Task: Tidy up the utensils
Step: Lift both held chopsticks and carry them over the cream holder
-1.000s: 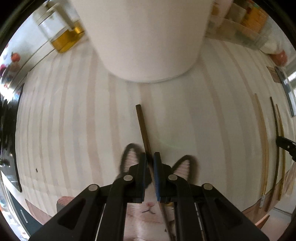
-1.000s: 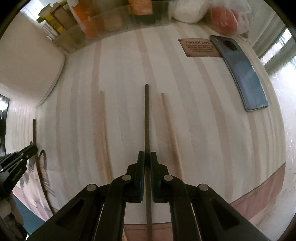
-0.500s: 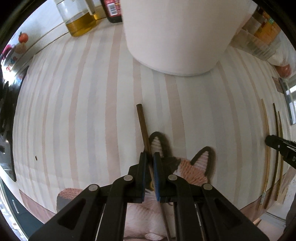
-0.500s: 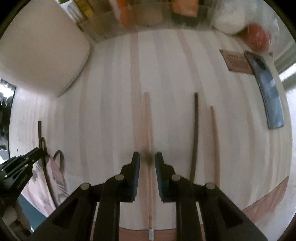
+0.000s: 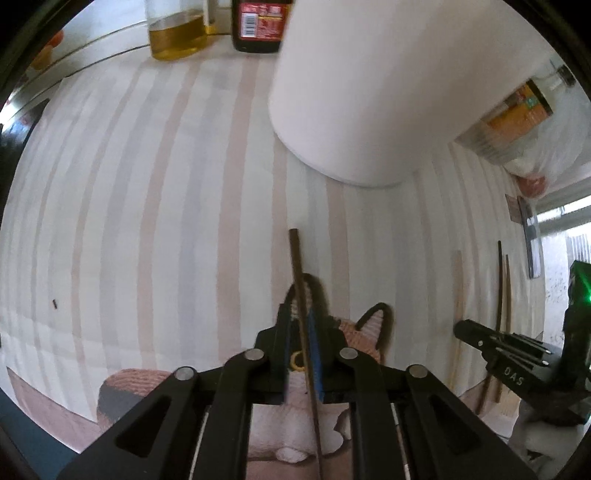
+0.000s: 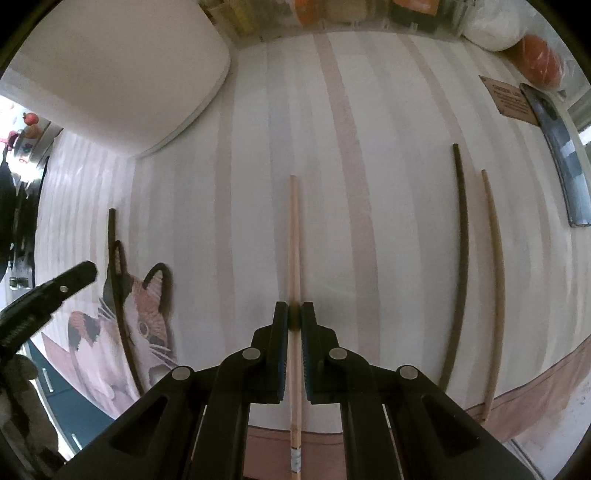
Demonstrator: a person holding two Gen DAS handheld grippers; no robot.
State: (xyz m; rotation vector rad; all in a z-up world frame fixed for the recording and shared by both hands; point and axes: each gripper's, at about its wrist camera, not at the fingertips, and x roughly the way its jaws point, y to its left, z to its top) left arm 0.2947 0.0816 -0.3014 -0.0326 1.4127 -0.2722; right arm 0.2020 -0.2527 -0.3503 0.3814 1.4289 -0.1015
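My left gripper [image 5: 301, 325] is shut on a dark brown chopstick [image 5: 297, 266] and holds it above a cat-face mat [image 5: 364, 332] on the striped tablecloth. My right gripper [image 6: 294, 314] straddles a light wooden chopstick [image 6: 293, 229] that lies on the cloth; its jaws stand close around it with thin gaps on each side. Another dark chopstick [image 6: 460, 236] and another light chopstick [image 6: 493, 258] lie side by side to the right. In the right wrist view the left gripper [image 6: 74, 280] and its dark chopstick [image 6: 112, 236] show at the left over the cat mat [image 6: 144, 321].
A large white container [image 5: 369, 92] stands behind the chopsticks. An oil jar [image 5: 177, 29] and a dark sauce bottle [image 5: 258, 26] stand at the back. A phone [image 6: 557, 147], a brown card [image 6: 511, 99], bagged food [image 6: 539, 62] and boxed goods [image 6: 332, 11] line the far right.
My right gripper let go of the dark chopstick, moved left and now closes around the light chopstick. My left gripper, still holding its dark chopstick, has swung its view leftward.
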